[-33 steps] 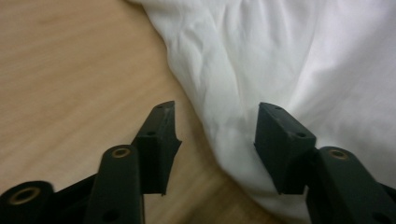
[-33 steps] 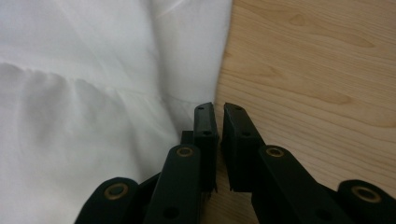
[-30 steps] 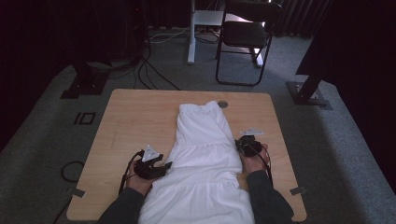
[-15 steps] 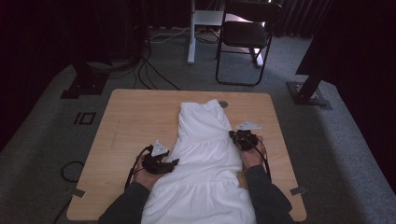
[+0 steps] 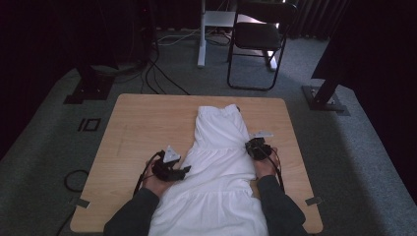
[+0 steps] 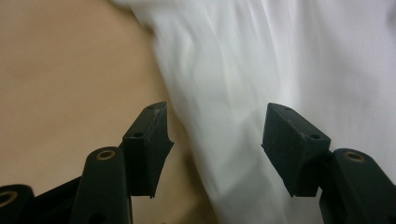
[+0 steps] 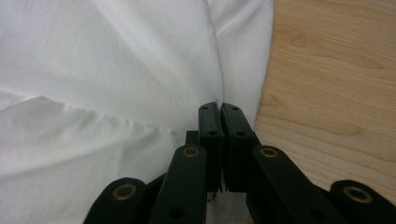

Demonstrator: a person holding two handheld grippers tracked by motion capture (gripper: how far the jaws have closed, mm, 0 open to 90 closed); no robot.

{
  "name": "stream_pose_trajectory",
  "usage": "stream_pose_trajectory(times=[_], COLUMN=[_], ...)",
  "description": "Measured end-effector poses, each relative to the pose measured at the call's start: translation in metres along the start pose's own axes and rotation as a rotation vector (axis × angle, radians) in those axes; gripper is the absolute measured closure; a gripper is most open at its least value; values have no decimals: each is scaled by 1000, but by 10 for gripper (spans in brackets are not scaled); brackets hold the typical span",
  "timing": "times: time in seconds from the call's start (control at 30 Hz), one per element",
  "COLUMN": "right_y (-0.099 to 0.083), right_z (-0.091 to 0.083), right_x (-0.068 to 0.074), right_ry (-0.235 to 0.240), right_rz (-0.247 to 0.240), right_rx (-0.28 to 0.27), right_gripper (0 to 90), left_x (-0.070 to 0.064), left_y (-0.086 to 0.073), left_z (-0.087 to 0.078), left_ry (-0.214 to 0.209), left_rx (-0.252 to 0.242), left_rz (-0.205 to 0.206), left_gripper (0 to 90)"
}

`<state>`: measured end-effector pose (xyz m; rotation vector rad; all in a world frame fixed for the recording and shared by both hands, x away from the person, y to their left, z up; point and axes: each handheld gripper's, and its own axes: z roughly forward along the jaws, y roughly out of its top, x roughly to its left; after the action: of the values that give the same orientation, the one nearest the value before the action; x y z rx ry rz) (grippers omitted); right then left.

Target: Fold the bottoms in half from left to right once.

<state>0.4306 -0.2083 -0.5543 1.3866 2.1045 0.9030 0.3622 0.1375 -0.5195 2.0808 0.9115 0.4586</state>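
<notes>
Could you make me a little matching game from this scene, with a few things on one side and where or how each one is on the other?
Things:
1. left gripper
2. right gripper
3. white dress
4. black chair

States or places:
A. jaws pressed together at the edge of the cloth
B. stands on the carpet beyond the far end of the table
C. jaws wide apart over the edge of the cloth
D. lies spread lengthwise along the table

Pairs: 1-C, 2-A, 3-D, 4-B

The high view is dim, its surroundings nearly black; the left gripper view blurs the white dress (motion smear), the right one is sharp.
</notes>
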Motion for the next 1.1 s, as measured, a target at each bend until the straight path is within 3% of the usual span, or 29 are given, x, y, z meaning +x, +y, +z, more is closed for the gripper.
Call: stream_pose_trajectory(times=[0.03,0.17,0.3,0.33,0.37,0.43,0.47,0.53,0.7,0.83,0.93,1.03,1.1], right_y=[-1,-2,-3,-4,-4,-6,-7,-12,-28,-50,-61,-58,-49], right_z=[0,0,0,0,0,-1,-2,-6,-26,-49,-63,-69,-73], right_x=[-2,-3,-6,-6,-6,-6,-5,-2,15,35,47,48,41], right_ry=[15,24,41,44,45,54,62,82,131,176,208,234,247], right_rz=[34,36,43,42,44,47,52,48,-17,-61,-88,-113,-92], right_rx=[-6,-13,-19,-21,-21,-25,-29,-34,-10,-3,18,50,3], right_gripper=[876,877,877,877,877,877,877,877,877,876,868,745,635], left_x=[3,15,19,20,20,16,13,6,-14,-31,-37,-39,-40], left_y=[9,38,39,36,33,31,30,25,-4,-30,-38,-38,-38], left_z=[5,42,81,86,87,83,80,72,42,16,7,8,8], left_ry=[6,-3,11,0,-22,-28,-16,1,20,37,51,60,65], left_rx=[-3,45,138,160,147,155,166,171,133,103,94,91,88], left_rz=[-2,-34,-61,-74,-78,-36,-3,25,38,76,106,118,123], left_gripper=[396,389,410,445,512,683,736,780,780,778,776,775,776])
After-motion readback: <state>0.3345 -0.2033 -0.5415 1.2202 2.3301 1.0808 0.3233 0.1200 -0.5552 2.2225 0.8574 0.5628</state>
